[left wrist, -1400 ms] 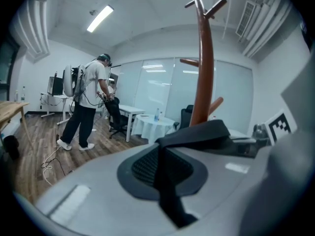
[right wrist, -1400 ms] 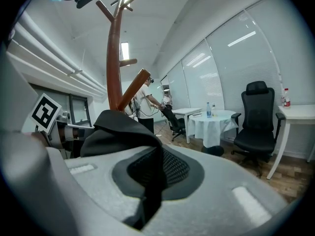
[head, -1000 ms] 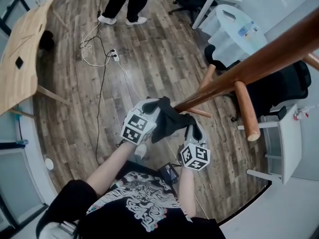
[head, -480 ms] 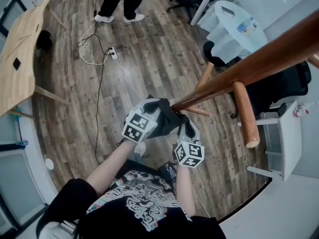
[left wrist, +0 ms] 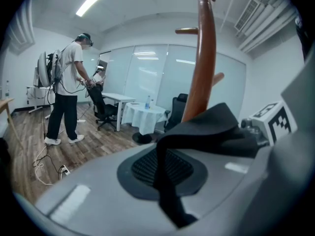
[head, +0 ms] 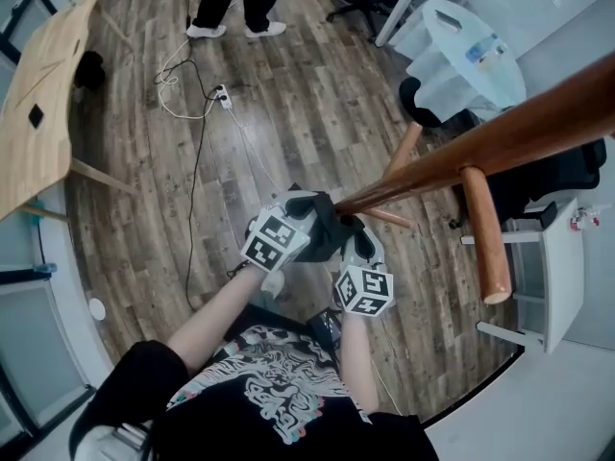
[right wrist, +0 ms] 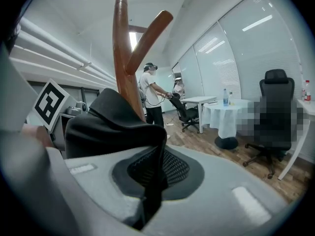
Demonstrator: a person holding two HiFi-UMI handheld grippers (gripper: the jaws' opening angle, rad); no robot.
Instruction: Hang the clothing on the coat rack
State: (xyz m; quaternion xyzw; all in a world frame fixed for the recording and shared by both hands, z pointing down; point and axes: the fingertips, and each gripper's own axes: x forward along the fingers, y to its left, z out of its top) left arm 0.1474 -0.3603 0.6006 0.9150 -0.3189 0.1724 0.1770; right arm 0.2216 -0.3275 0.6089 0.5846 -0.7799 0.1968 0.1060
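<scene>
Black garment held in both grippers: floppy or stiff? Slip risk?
Likely floppy: the black garment folds and drapes between the left gripper and right gripper. Probably light: it bunches small. Slip seems unlikely, since both grippers' ribbed pads pinch fabric.

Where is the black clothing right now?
In the head view the black clothing is near the middle, pinched by the left gripper and the right gripper, next to the brown coat rack pole.
</scene>
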